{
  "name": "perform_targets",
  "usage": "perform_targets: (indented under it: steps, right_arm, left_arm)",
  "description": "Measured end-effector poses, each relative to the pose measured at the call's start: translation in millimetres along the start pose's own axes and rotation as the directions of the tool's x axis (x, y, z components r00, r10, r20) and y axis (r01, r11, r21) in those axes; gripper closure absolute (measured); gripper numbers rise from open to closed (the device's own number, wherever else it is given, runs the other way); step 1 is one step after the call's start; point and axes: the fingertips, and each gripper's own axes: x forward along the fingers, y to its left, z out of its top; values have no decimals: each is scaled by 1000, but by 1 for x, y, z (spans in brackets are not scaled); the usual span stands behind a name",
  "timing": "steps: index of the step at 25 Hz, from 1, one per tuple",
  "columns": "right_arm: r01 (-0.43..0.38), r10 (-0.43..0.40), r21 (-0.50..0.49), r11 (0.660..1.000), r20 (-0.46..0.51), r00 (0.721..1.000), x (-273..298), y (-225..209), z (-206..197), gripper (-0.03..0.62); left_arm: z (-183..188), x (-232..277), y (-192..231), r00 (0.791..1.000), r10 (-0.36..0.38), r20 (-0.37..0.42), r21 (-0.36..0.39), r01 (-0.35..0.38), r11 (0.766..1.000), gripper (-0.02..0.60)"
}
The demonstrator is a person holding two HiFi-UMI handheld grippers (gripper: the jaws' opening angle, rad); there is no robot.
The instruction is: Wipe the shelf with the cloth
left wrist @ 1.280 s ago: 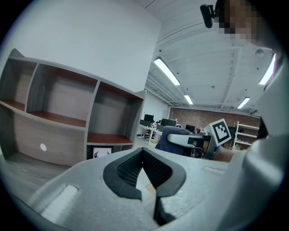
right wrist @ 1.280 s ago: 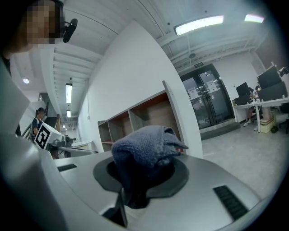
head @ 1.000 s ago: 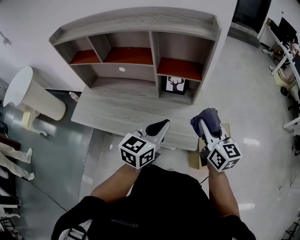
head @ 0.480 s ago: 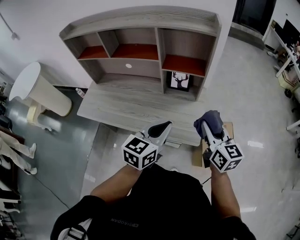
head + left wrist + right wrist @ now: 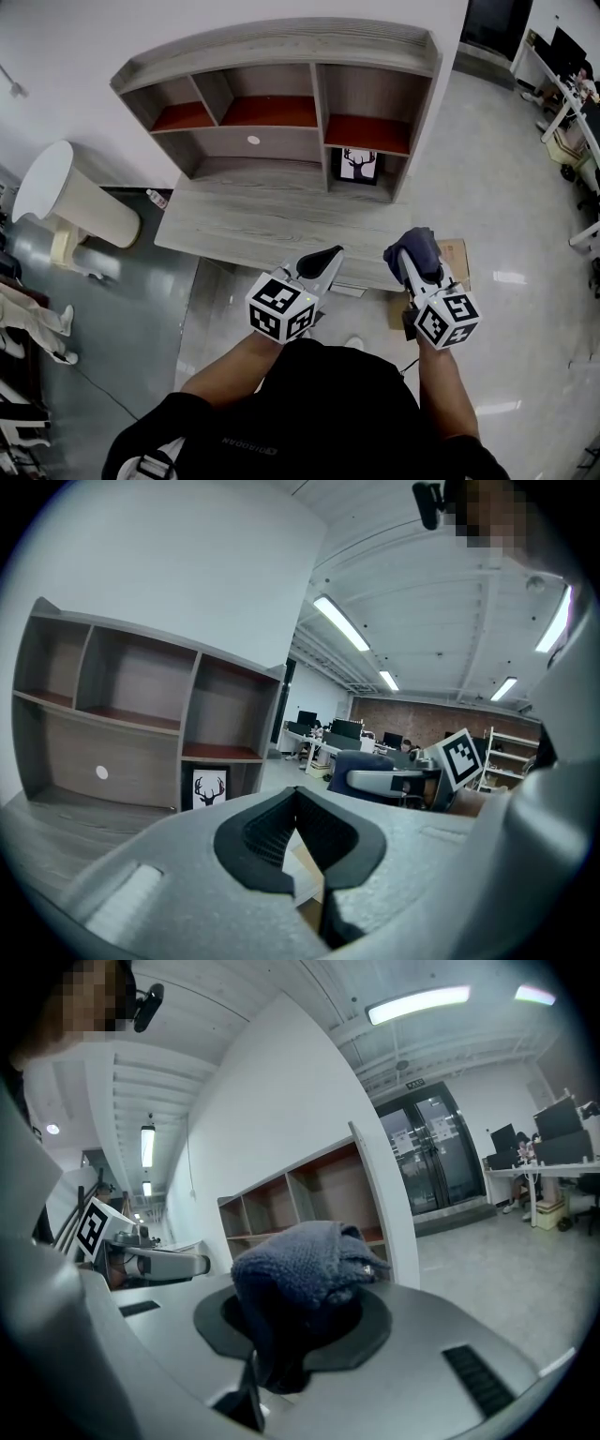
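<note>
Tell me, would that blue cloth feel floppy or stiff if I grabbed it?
Probably floppy: the cloth bunches into a soft lump and droops over the right hand-held gripper pinching it. Likely light too, as a small pinch holds the whole wad up. Its fuzzy knit looks grippy, not slippery.

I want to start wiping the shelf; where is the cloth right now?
The cloth is clamped in the right gripper, at the head view's lower right, by the front right corner of the desk, nearer the person than the deer picture.
</note>
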Motion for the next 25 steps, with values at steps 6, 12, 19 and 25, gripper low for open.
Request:
perform_targets:
  steps: [6, 12, 19, 25]
  right_arm:
    - [26, -26, 14, 1000, -3, 1000, 8, 9, -1, 497]
    - [54, -54, 5, 999, 4, 999, 15, 10, -1, 499]
    - [58, -58, 1, 998, 1, 998, 17, 10, 0, 499]
    - [56, -56, 0, 998, -3, 998, 17, 10, -1, 499]
  left_arm:
    - [3, -4, 18, 1000, -17, -7, -6, 17, 1000, 573]
    - [5, -3, 25, 999, -38, -7, -1, 38, 999, 573]
    - [6, -2, 27, 999, -43, -4, -3, 43, 999, 574]
    - [7, -1, 27, 999, -38, 0, -6, 38, 999, 574]
